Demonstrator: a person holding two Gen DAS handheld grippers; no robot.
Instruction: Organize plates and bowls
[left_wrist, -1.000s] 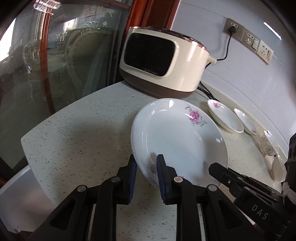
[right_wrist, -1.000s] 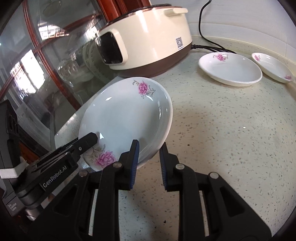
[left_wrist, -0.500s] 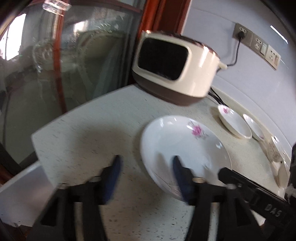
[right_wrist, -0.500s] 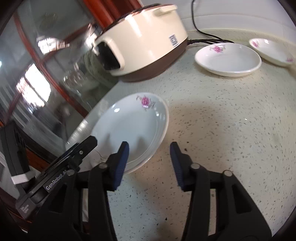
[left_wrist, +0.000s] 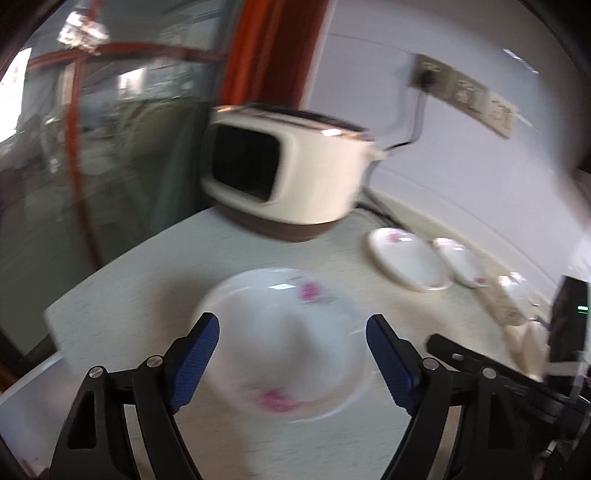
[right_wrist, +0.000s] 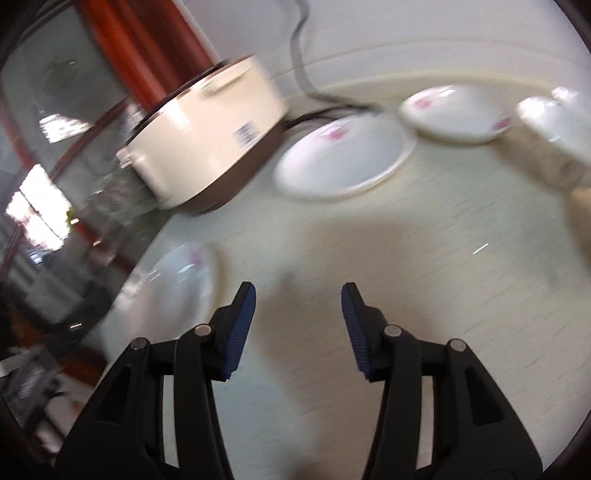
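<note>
Both views are blurred by motion. The large flowered plate (left_wrist: 284, 343) is seen lying on the desk (left_wrist: 147, 280), near its left corner. The left gripper (left_wrist: 291, 354) is spread and opening, nothing pinched. A cooker (left_wrist: 288, 173) stands behind. The right gripper (right_wrist: 298, 325) is also opening over bare desk. Smaller plates (right_wrist: 343, 162) lie rightward; the farthest is cut off.

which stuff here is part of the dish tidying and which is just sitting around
Job: big plate, two smaller plates, more dishes at the right.
Just there: cooker, its cord, wall sockets, glass cabinet.
</note>
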